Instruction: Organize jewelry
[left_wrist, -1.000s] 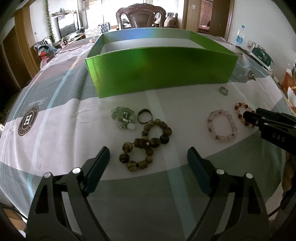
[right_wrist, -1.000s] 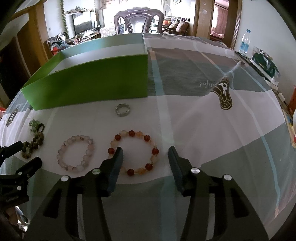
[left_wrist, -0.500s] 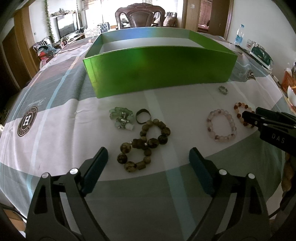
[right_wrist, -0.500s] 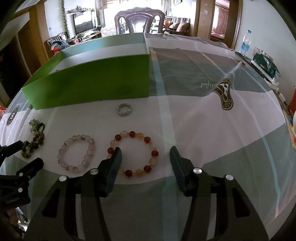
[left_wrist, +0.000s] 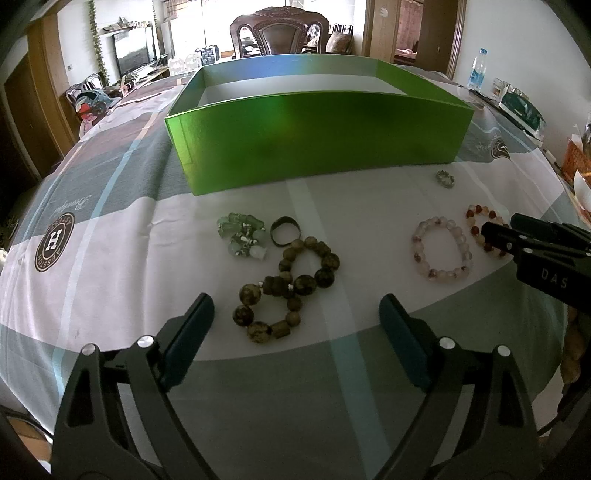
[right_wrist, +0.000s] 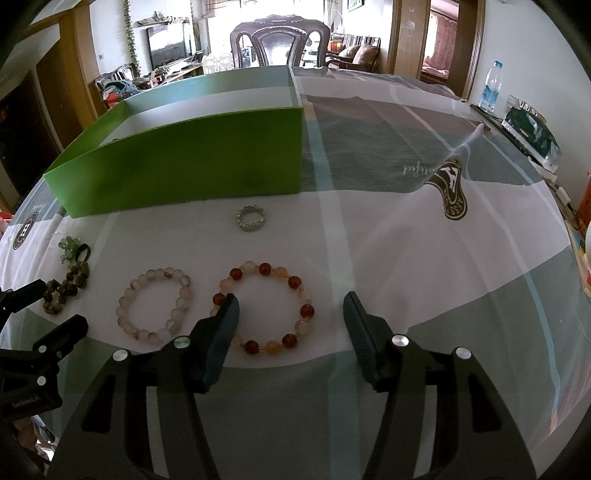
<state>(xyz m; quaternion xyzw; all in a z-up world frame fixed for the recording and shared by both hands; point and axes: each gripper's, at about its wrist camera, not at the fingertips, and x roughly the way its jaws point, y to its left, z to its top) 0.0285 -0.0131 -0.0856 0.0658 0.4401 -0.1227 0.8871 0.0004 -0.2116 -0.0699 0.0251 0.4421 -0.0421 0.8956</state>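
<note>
A shiny green open box (left_wrist: 314, 136) stands on the tablecloth. In front of it lie a green crystal piece (left_wrist: 242, 236), a dark ring (left_wrist: 284, 230) and a dark olive bead bracelet (left_wrist: 288, 288). My left gripper (left_wrist: 295, 297) hangs open just short of those beads. Further right are a pale pink bracelet (right_wrist: 155, 304), a red and orange bracelet (right_wrist: 264, 306) and a silver ring (right_wrist: 251, 218). My right gripper (right_wrist: 290, 297) is over the red and orange bracelet. Its jaws are opening, the bracelet lies between them on the cloth, and the pads do not press it.
The checked tablecloth (right_wrist: 406, 229) covers a large table with bare cloth to the right of the box (right_wrist: 192, 162). A water bottle (right_wrist: 491, 86) and packets stand at the far right edge. A wooden chair (left_wrist: 279, 31) is behind the box.
The right gripper's jaws have spread a little wider over the red and orange bracelet. Both hands stay in place and no jewelry has moved.
</note>
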